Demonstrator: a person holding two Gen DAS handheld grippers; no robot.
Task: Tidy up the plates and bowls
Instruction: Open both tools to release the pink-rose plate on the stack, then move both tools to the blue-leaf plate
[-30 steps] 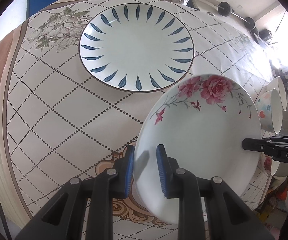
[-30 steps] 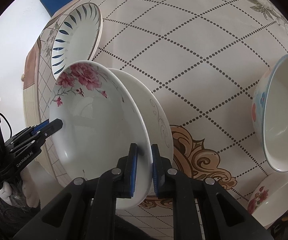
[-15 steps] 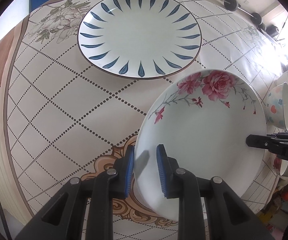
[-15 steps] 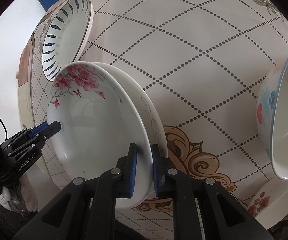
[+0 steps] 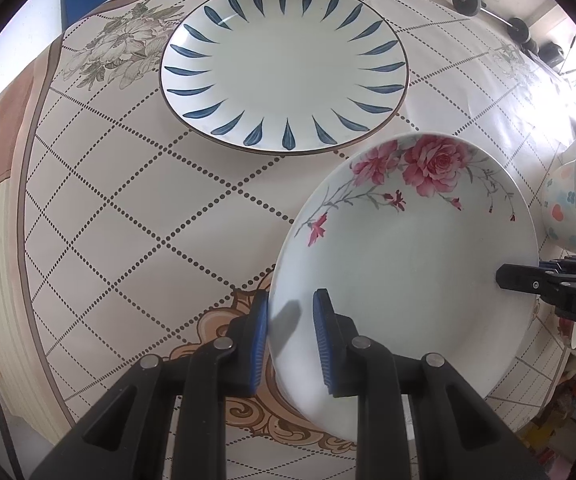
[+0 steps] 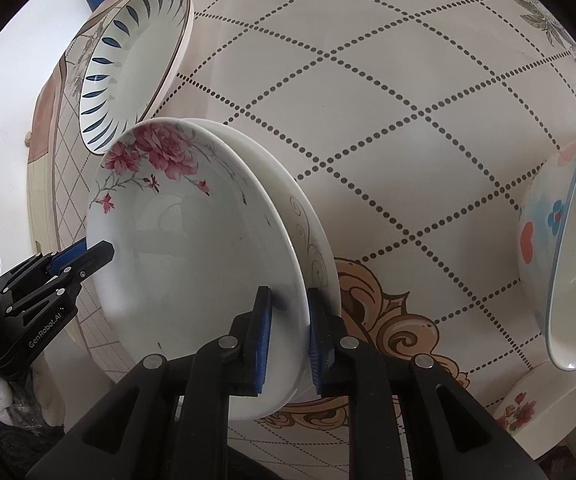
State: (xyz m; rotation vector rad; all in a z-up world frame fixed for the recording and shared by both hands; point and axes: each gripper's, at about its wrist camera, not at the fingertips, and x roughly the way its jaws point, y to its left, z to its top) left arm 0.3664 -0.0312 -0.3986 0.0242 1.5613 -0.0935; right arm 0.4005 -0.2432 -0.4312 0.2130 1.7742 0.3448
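A white plate with pink roses (image 5: 407, 260) lies tilted over the tablecloth, held at two opposite rims. My left gripper (image 5: 289, 320) is shut on its near rim, one pad under the edge and one on the inside. In the right wrist view the rose plate (image 6: 192, 248) rests in a white plate with a gold swirl (image 6: 311, 240). My right gripper (image 6: 288, 312) straddles the rose plate's rim; its jaws are opening and the pads stand slightly off it. The left gripper (image 6: 96, 254) shows at the far rim.
A large plate with blue leaf marks (image 5: 284, 64) lies flat beyond the rose plate. A bowl with coloured dots (image 6: 547, 232) stands to the right, and a small rose-printed bowl (image 6: 543, 400) sits nearer. The table edge (image 5: 20, 240) runs down the left.
Both grippers sank a little with the rose plate, which settled onto the gold-swirl plate. The right gripper's jaws have widened around the rim. The left grip is unchanged.
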